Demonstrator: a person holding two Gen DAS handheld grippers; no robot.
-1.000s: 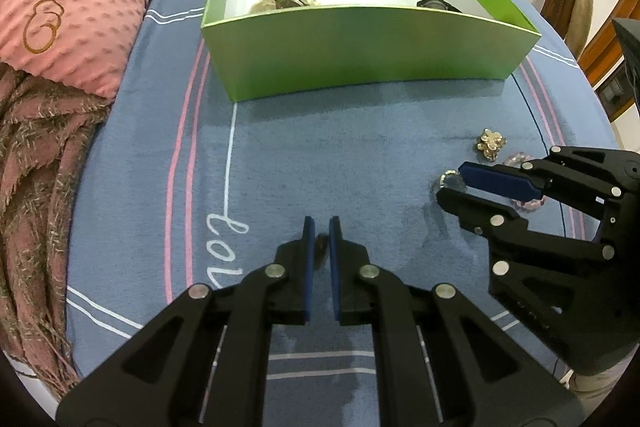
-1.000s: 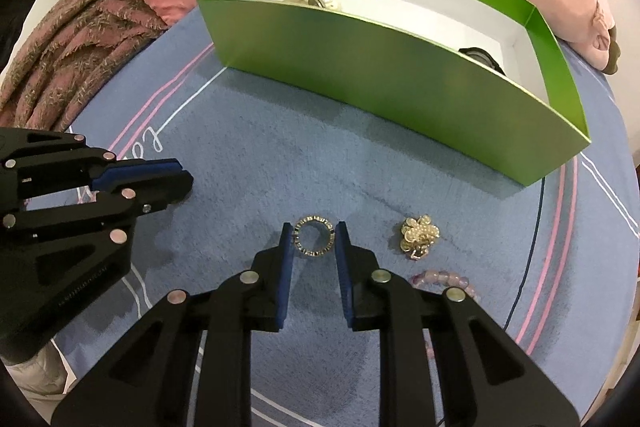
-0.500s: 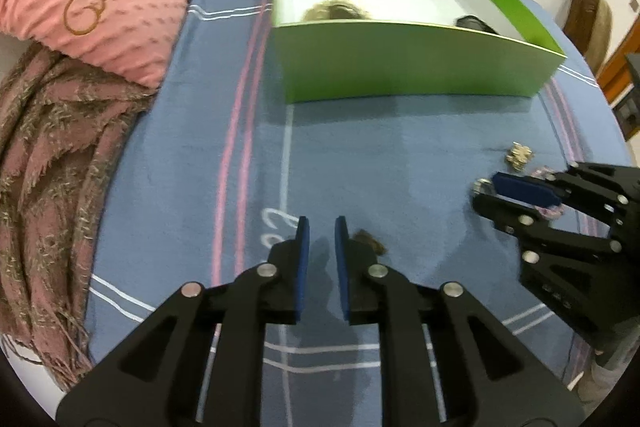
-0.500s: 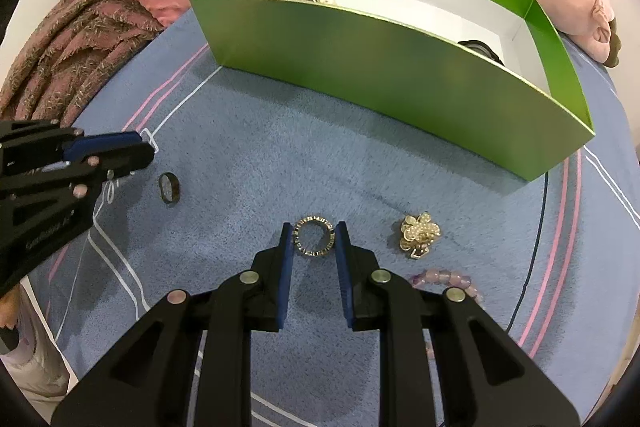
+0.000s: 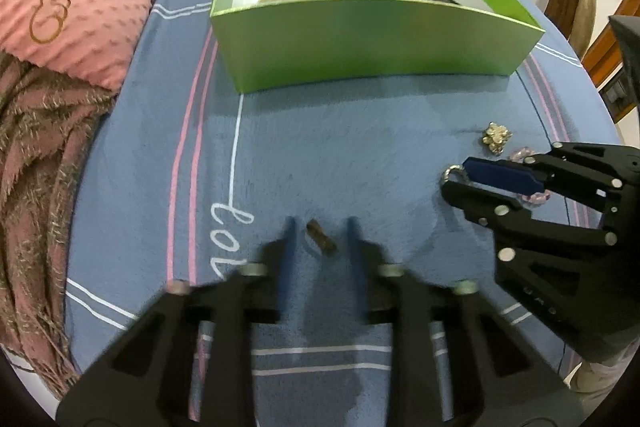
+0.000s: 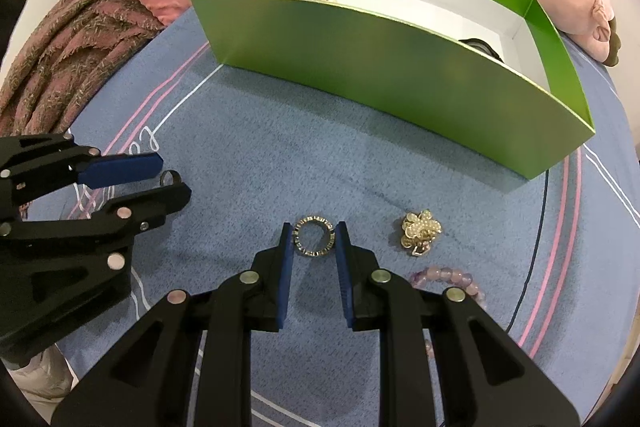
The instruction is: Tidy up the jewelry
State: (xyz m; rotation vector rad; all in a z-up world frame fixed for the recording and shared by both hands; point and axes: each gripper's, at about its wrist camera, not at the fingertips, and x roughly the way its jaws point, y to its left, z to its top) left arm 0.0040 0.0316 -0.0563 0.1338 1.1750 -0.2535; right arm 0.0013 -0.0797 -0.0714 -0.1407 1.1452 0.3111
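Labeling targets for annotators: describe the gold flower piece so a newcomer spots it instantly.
Start at the big green open cardboard box on the blue striped cloth. In front of its right end lies the small gold flower-shaped brooch. It sits between a round studded ring and a pale pink bead bracelet, the only clustered-petal piece.

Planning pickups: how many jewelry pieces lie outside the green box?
4: dark ring between left tongs, sparkly ring between right tongs, gold brooch and bead bracelet beside it.
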